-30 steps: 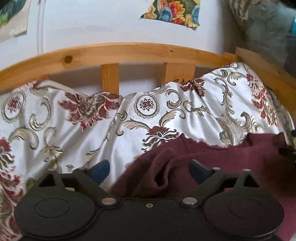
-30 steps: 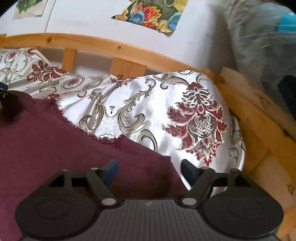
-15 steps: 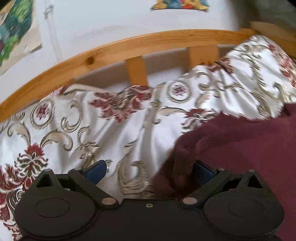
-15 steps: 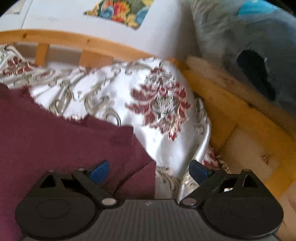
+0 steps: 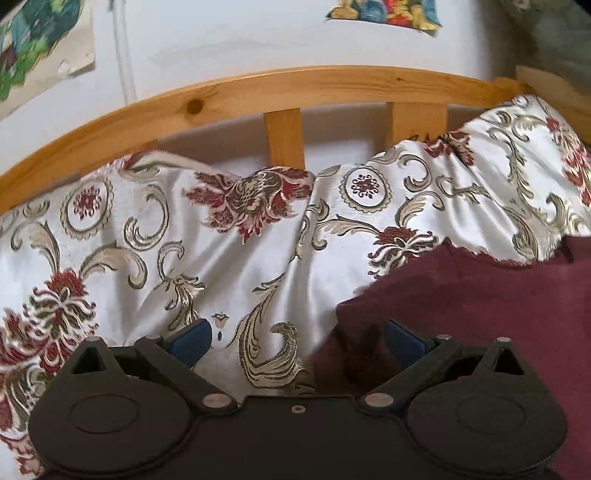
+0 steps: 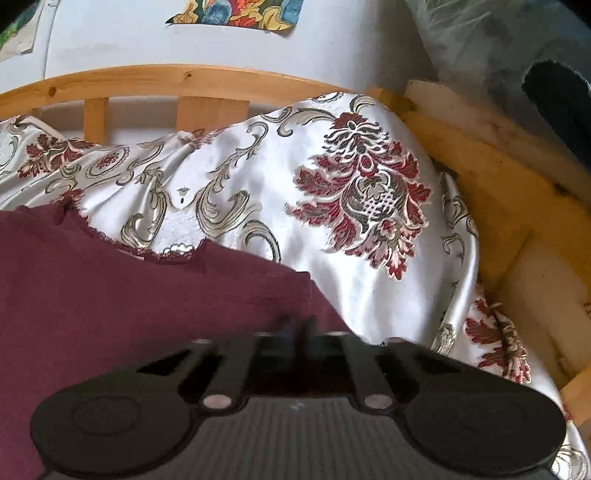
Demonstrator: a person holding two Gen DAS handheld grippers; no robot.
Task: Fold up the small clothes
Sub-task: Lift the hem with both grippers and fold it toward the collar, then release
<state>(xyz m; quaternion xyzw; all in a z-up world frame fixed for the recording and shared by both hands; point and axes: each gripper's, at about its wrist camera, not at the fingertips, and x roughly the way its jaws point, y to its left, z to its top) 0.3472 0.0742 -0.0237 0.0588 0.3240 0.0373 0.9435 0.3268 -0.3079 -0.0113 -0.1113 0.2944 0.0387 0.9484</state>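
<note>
A dark maroon garment [image 5: 480, 295] lies flat on a white satin bedspread with red and gold flowers [image 5: 221, 258]. It also shows in the right wrist view [image 6: 129, 295]. My left gripper [image 5: 295, 341] is open over the garment's left edge, its right blue pad on the cloth and its left pad over bare bedspread. My right gripper [image 6: 295, 326] is shut on the garment's right edge; its tips are blurred and close together.
A curved wooden bed rail [image 5: 295, 88] with slats runs behind the bedspread, against a white wall with colourful pictures [image 6: 240, 14]. At the right are wooden boards [image 6: 498, 155] and a grey plush bundle [image 6: 498, 37].
My right gripper has closed on the garment's right edge; it was open before. My left gripper has shifted left to the garment's left edge and stays open.
</note>
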